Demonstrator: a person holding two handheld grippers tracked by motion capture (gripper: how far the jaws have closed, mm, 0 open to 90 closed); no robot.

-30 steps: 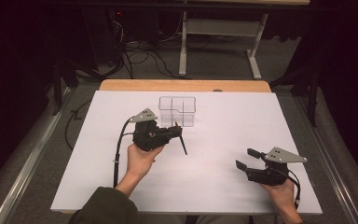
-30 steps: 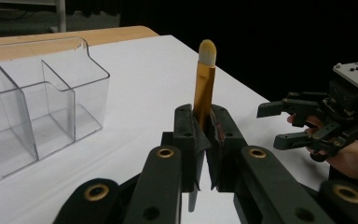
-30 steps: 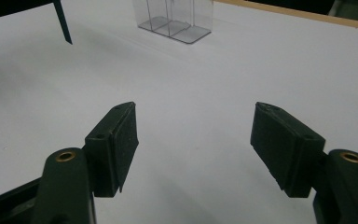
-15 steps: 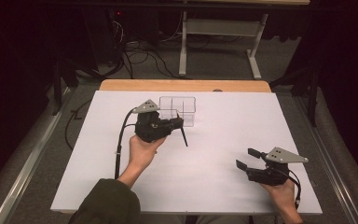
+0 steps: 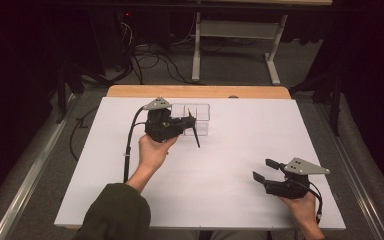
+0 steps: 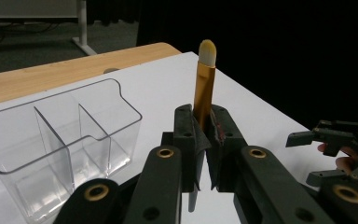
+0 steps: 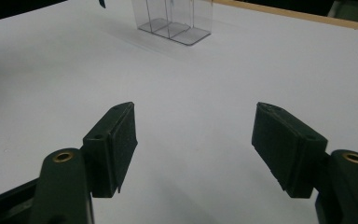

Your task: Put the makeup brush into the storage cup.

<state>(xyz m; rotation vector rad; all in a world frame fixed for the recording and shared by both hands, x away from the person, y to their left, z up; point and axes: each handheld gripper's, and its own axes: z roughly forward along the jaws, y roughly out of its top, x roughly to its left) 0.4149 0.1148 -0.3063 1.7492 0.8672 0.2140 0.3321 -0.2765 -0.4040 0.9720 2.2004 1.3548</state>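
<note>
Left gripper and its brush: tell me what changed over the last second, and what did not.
The left gripper, shut on the brush, moved away from the person toward the clear organizer and now sits right at it. The grip did not change. The right gripper stayed open at the near right of the table, and the organizer stayed put.

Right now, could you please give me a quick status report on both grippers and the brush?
Left gripper shut on brush, beside clear organizer. Right gripper open, empty, low over the table. Nothing between brush and organizer.
</note>
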